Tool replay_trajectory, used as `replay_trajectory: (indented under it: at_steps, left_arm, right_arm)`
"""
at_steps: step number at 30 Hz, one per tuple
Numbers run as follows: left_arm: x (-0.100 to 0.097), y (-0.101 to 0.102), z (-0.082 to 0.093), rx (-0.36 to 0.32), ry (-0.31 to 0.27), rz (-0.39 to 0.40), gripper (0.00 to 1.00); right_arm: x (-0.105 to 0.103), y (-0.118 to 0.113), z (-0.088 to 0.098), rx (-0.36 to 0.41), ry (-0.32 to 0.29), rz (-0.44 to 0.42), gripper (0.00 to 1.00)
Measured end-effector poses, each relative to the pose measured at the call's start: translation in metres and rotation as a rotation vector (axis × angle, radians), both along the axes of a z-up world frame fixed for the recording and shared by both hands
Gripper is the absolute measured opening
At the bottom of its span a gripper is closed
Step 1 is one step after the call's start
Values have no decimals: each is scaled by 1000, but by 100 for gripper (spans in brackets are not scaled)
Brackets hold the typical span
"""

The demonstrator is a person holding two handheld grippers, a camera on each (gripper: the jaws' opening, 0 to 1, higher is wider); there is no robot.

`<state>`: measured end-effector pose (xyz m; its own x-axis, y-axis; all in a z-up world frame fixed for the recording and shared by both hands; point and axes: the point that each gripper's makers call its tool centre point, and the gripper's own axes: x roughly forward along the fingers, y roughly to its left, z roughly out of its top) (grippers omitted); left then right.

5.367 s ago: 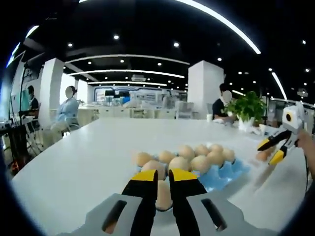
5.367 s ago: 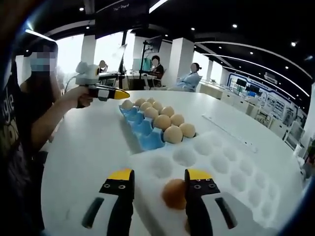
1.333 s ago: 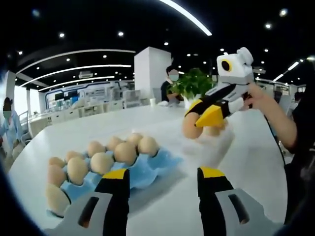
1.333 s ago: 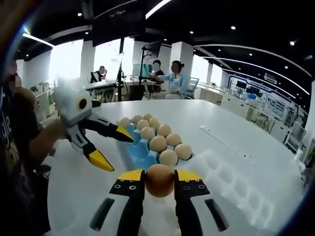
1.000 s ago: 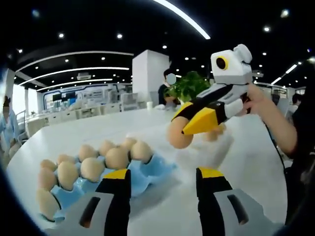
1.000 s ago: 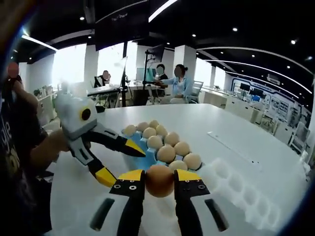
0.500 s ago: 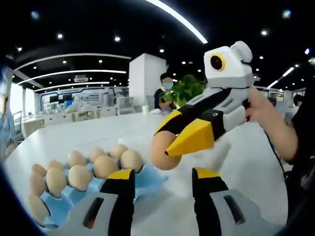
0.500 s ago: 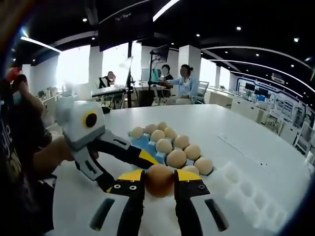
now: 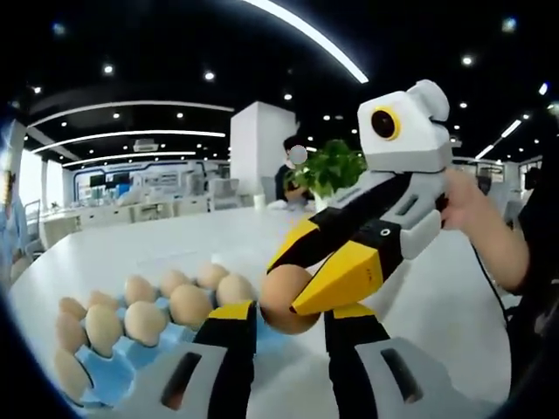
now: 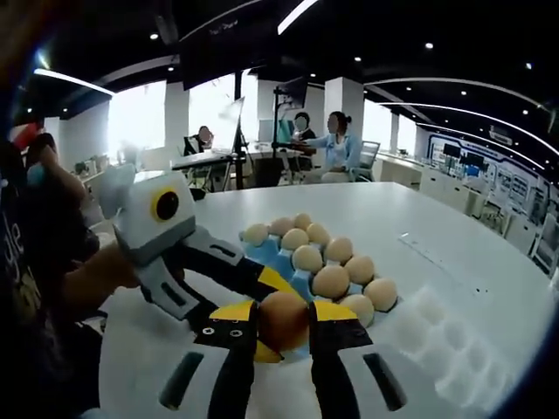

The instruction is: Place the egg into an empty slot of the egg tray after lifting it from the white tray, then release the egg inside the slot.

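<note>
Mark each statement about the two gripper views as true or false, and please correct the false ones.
1. The right gripper is shut on a brown egg. True.
2. The blue egg tray holds no eggs. False: many of its slots hold eggs.
3. The left gripper is clamped on the egg. False: its jaws stand apart, with the egg between their tips, and I cannot tell whether they touch it.
4. In the right gripper view, the white tray lies to the right of the blue egg tray. True.
5. A green plant stands behind the right gripper in the left gripper view. True.
</note>
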<state>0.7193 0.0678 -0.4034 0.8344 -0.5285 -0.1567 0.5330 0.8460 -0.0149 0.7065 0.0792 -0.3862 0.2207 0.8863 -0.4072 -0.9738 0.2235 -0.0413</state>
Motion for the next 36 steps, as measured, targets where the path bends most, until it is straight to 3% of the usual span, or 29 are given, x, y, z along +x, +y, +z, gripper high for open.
replay_trajectory:
  at_steps: [14, 22, 36]
  left_arm:
    - [-1, -1, -2, 14, -6, -2, 28]
    - [2, 7, -7, 15, 11, 30, 28]
    - [5, 20, -11, -25, 25, 66, 28]
  right_arm:
    - [2, -2, 0, -1, 1, 5, 25]
    - [2, -1, 7, 37, -6, -2, 24]
    - [10, -11, 5, 49, -1, -35, 24]
